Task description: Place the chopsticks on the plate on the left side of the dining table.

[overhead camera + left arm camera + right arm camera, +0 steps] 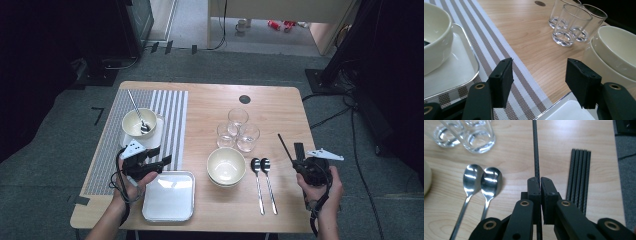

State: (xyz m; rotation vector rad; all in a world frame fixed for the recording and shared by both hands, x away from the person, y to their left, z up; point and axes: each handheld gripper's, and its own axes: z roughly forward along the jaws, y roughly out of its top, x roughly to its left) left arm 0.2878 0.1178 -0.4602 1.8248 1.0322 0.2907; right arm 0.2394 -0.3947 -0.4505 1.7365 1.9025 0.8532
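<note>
Right gripper view: my right claw (540, 185) clamps one chopstick (535, 147), probably; I'd lift straight, clear of spoons (482, 182).

We've got two spoons (263, 170) lying right of the stacked bowls (226, 166), three glasses (238, 130) behind them, and the spare chopsticks (577, 180) on the table's right.
</note>
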